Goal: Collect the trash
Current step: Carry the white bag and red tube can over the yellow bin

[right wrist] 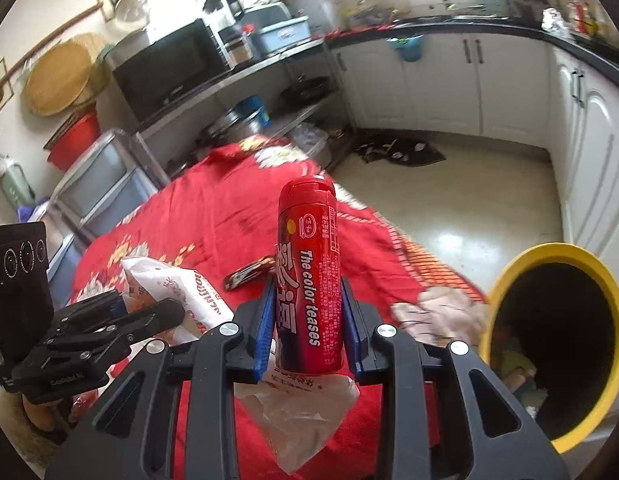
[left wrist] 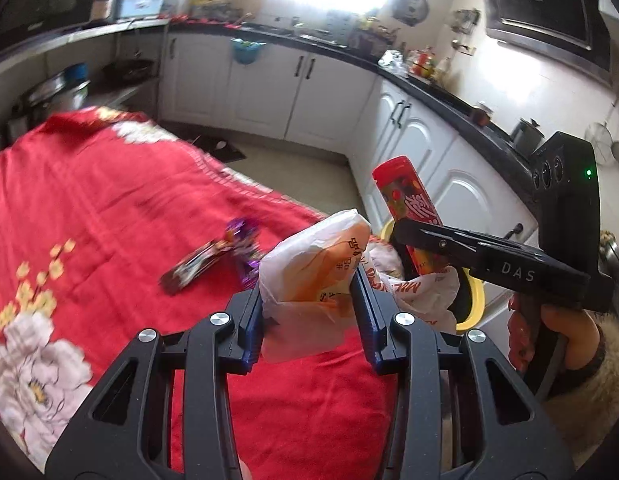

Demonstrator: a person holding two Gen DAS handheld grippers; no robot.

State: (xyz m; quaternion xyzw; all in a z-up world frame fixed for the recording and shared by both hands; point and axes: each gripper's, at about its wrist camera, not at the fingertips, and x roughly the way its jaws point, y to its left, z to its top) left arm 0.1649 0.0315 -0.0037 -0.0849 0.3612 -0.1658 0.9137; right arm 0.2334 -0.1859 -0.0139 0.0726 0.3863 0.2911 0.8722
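while both narrow, left tool (left wrist: 309, 304) pinching paper wrapper (left wrist: 317, 264), right tool (right wrist: 309, 320) clamping red candy tube (right wrist: 309, 272)

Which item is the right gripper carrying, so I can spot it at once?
Start at the red floral cloth, then the yellow-rimmed bin beside it. Above them the right gripper clamps an upright red candy tube, rigid with white lettering, unlike the crumpled wrapper alongside.

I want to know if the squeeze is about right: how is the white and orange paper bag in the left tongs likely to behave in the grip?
The paper bag looks thin and crumpled, so it probably gives rather than resists. Its top stands free above the left tongs, so it is likely light. Its lower edge hangs loose below them, so it may flap or slide out if moved fast.
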